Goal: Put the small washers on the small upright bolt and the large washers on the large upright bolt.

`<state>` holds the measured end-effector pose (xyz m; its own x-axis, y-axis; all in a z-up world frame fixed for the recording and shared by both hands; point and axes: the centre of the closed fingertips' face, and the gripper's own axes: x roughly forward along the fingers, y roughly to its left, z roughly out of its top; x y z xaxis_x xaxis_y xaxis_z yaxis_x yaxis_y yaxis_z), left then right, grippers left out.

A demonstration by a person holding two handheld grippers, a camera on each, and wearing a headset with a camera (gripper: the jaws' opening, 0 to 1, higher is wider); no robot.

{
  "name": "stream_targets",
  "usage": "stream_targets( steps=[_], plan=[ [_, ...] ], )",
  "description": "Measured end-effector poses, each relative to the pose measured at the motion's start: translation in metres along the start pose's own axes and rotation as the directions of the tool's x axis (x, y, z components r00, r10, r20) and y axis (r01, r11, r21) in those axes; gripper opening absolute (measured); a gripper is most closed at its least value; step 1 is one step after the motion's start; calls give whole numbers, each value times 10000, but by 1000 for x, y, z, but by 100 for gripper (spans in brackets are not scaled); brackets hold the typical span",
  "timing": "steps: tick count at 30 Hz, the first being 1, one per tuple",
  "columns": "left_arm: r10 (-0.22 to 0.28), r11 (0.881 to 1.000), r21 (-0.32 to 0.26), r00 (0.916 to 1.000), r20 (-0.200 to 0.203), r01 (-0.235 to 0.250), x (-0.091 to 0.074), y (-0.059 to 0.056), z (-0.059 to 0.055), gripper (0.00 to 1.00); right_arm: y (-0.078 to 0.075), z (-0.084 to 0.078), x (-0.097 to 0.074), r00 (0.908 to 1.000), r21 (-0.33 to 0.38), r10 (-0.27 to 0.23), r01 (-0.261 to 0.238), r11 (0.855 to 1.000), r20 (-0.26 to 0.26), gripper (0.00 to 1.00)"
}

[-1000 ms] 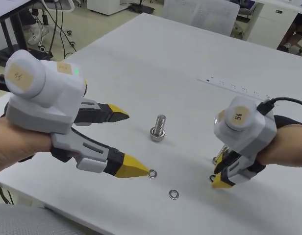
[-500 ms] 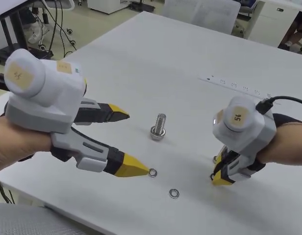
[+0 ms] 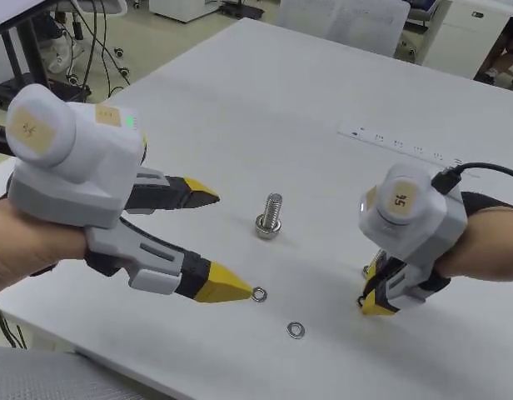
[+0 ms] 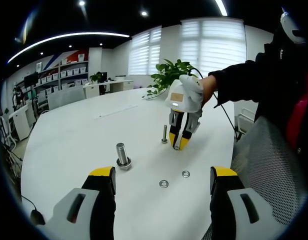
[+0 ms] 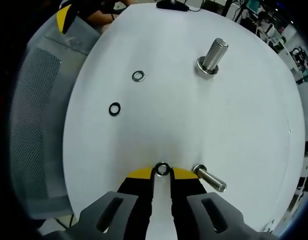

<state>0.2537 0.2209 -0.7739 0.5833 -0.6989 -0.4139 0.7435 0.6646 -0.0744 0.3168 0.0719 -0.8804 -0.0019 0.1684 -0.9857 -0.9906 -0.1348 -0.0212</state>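
The left gripper (image 3: 216, 242) hangs over the near left part of the white table (image 3: 323, 125). Its jaws stand wide apart and hold nothing. In the left gripper view the two yellow-tipped jaws rise on either side of the work (image 4: 163, 172).

The large bolt (image 3: 271, 215) stands upright near the middle of the table, with a metal ring at its foot. It is to the right of the left gripper and apart from it.

The right gripper (image 3: 373, 302) points down at the table on the right, its tips at the surface. In the right gripper view its jaws (image 5: 161, 175) are drawn close together on a washer (image 5: 162, 169) that lies flat between the tips, and each tip touches one side of it. The small bolt (image 5: 210, 179) stands just beside the right jaw. From the left gripper view it (image 4: 165, 134) shows upright, just left of the right gripper (image 4: 180, 145).

A second washer (image 3: 259, 294) lies flat just off the tip of the left gripper's lower jaw. A third washer (image 3: 296, 330) lies nearer the table's near edge, a little to the right, between the two grippers.
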Motion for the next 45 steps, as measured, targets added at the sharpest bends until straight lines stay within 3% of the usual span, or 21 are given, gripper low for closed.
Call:
stream_targets(
  steps=[15, 23, 45],
  plan=[
    [56, 10000, 54, 10000, 48, -56, -2, 2, 2, 77, -2, 1, 0, 10000, 195, -58, 56, 9998, 60, 13],
    [86, 9999, 91, 9999, 128, -87, -6, 2, 2, 77, 4, 1, -3, 10000, 475, 2, -7, 9989, 96, 13],
    [122, 9999, 102, 9997, 204, -124, -7, 1, 4, 76, 2, -8, -46, 9989, 968, -427, 404, 9945, 210, 13]
  ],
)
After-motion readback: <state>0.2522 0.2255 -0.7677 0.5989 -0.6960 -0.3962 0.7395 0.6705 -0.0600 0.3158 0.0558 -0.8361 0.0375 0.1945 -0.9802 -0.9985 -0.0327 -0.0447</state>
